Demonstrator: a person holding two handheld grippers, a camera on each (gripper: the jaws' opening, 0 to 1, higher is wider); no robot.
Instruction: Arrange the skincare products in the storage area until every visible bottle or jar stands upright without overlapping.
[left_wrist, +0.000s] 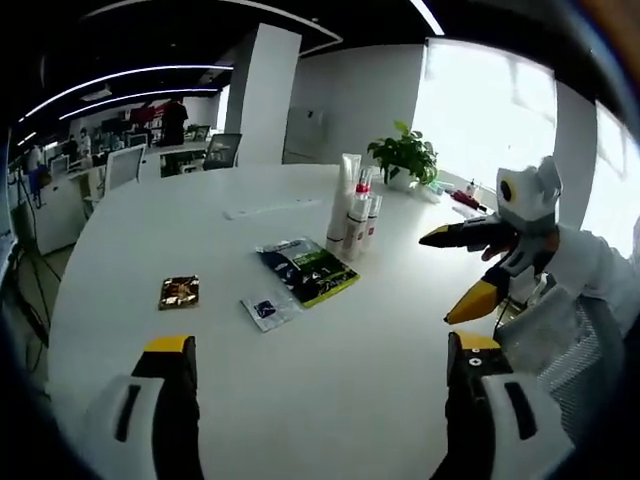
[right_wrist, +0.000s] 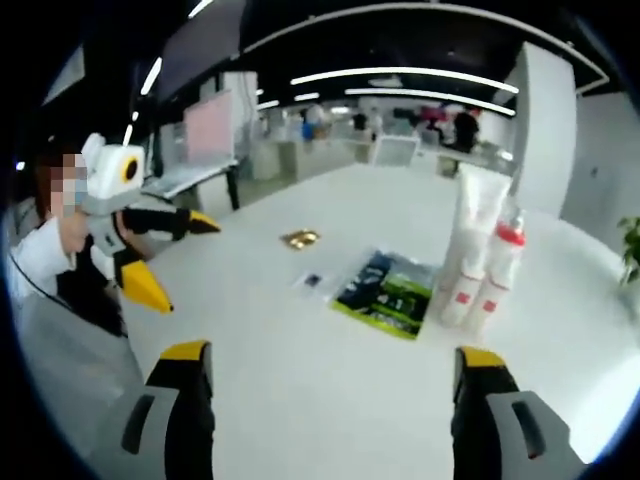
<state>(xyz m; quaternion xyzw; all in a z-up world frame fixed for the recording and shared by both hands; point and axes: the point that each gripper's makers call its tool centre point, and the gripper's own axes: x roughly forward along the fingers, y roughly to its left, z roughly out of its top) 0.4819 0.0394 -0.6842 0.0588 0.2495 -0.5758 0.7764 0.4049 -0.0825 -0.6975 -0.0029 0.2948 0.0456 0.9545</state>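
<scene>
Both grippers hover above the white bench (left_wrist: 300, 400), jaws spread wide, nothing held.

Left gripper (left_wrist: 325, 350): skincare cluster (left_wrist: 355, 215) stands ahead and slightly right, well beyond the jaws, all upright and touching one another: a tall white tube (right_wrist: 478, 225) with red-capped bottles (right_wrist: 500, 270) against it. Green sachet (left_wrist: 308, 270) lies flat just nearer than the cluster; small blue packet (left_wrist: 266, 308) and gold packet (left_wrist: 180, 291) lie flat further left.

Right gripper (right_wrist: 330, 365): cluster sits ahead-right, sachet straight ahead.

Risk, as judged: the bottles are tightly packed, so a wide jaw entering may nudge a neighbour and topple the group. The flat sachets give little edge to grip.
</scene>
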